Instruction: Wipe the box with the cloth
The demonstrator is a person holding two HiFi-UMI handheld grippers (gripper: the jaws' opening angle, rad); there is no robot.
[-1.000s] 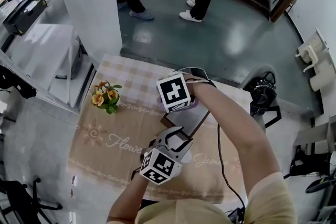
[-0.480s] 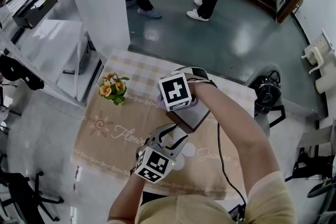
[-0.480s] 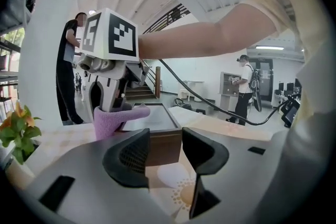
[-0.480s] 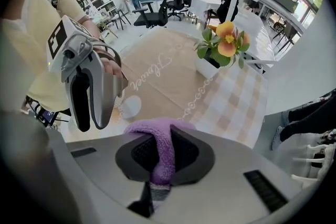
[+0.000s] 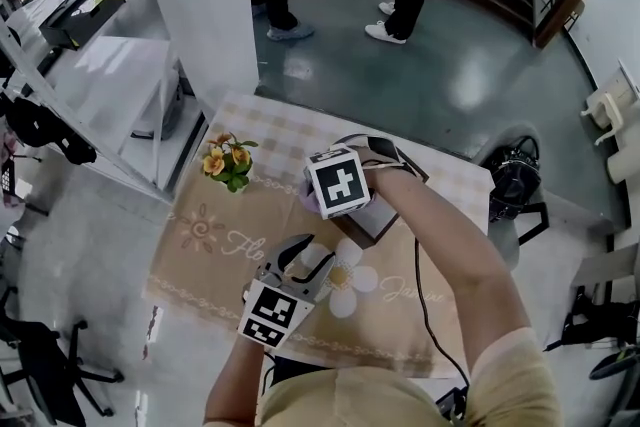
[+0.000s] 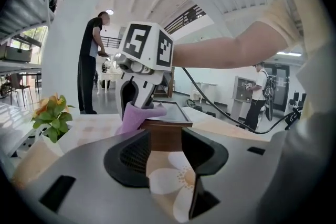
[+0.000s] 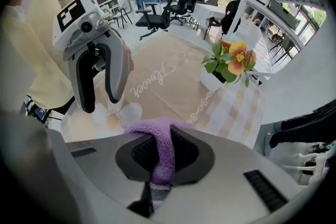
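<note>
A small white pot [image 7: 211, 81] holding yellow-orange flowers [image 7: 233, 60] and green leaves stands on the beige flower-printed tablecloth [image 5: 200, 250], well off to the left of both sets of jaws. The left gripper [image 6: 165, 150] is held low and almost level over the tablecloth's white daisy print. Its jaws stand about half apart and have just been closing a little, with nothing between the pads. Straight ahead of those jaws, near but untouched, stands the square dark-brown wooden box [image 6: 167, 124], topped by a flat grey panel in a brown frame; nothing inside it shows. The right gripper [image 7: 159, 155] points steeply down just above the box, its jaws pinched tight on a folded purple terry cloth [image 7: 157, 136]. The cloth hangs below the fingertips and lies against the box's top edge, on the side to the left of the left gripper's jaws. Beyond the table, two people stand on a glossy grey floor.
</note>
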